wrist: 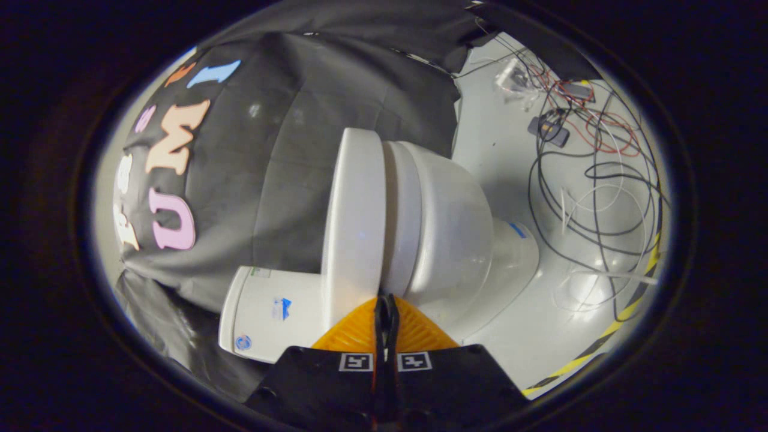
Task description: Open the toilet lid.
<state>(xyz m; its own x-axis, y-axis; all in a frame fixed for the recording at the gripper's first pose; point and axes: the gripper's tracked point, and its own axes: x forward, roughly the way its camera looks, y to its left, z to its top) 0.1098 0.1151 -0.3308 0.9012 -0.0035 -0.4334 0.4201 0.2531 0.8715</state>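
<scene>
Booth wall, toilet lid down, jaws closed

Rolled sideways, close, facing toilet side-on.

dim booth, glare on the pale floor, strong fisheye warping at edges.

No legible text or numbers. Stickers on toilet tank too small and blurred to read. Small sticker on toilet base, at 3 o'clock from bowl, also unreadable. Square coded markers on gripper body, no lettering.
</scene>
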